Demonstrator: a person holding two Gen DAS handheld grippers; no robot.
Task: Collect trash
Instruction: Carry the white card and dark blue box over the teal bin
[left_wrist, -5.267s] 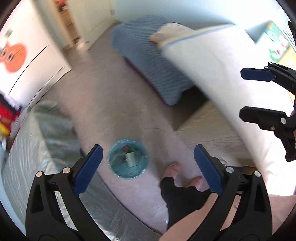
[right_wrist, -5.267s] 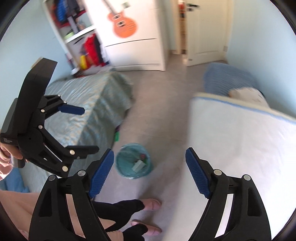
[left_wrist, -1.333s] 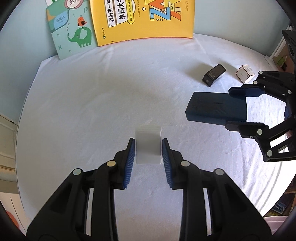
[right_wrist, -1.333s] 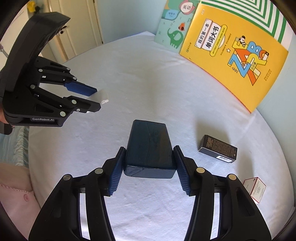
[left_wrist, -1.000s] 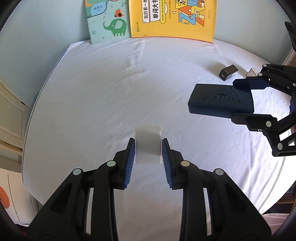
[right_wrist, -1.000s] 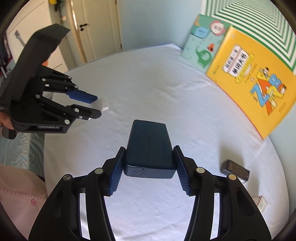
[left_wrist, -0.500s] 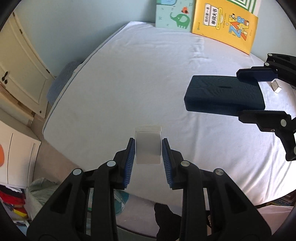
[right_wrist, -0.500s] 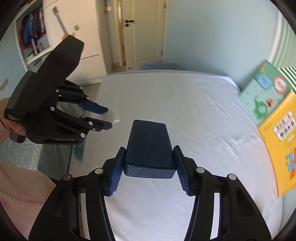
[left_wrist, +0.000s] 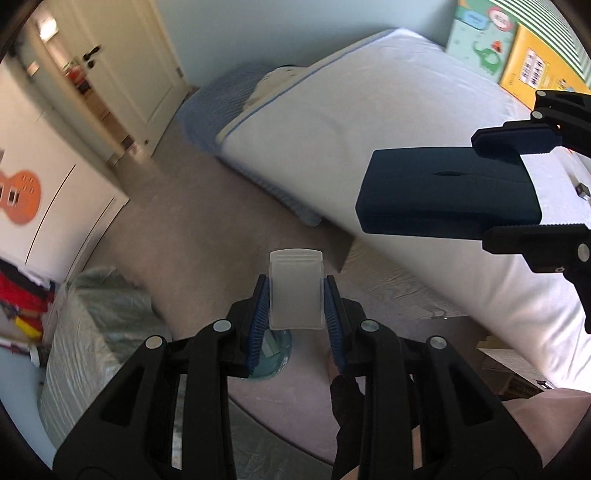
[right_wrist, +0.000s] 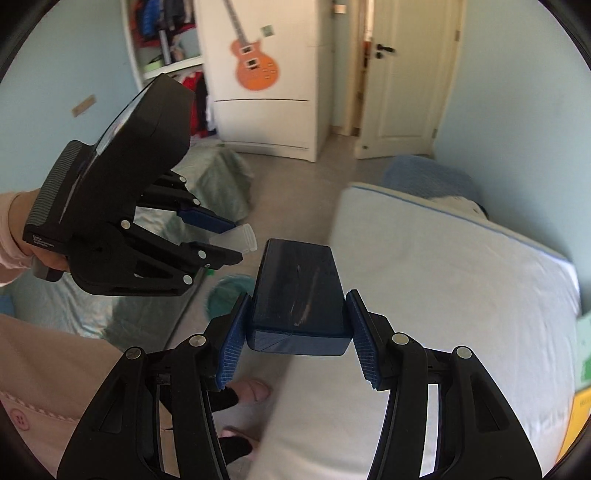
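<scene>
Both tools loaded. My left gripper (left_wrist: 295, 306) is clenched on a small frosted plastic case (left_wrist: 295, 290), pads pressing its two long sides, its long axis running forward along the fingers. My right gripper (right_wrist: 295, 332) is clamped on a dark blue box (right_wrist: 299, 295), which likewise lies lengthwise between the fingers and sticks out well ahead of them

The relation that matters: the teal bin (left_wrist: 275, 356) sits on the floor in the gap between the two beds, near the foot-side edge of the white mattress (left_wrist: 369, 129). From the left wrist view it lies almost straight under the case, half hidden by the fingers. From the right wrist view the bin (right_wrist: 227, 295) shows left of the box and beyond the mattress edge, so the box hangs over the mattress edge rather than the bin

My judgement: left hand is the nearer, close to a drop; right needs to swing further left. Bin is blurred, contents unclear
</scene>
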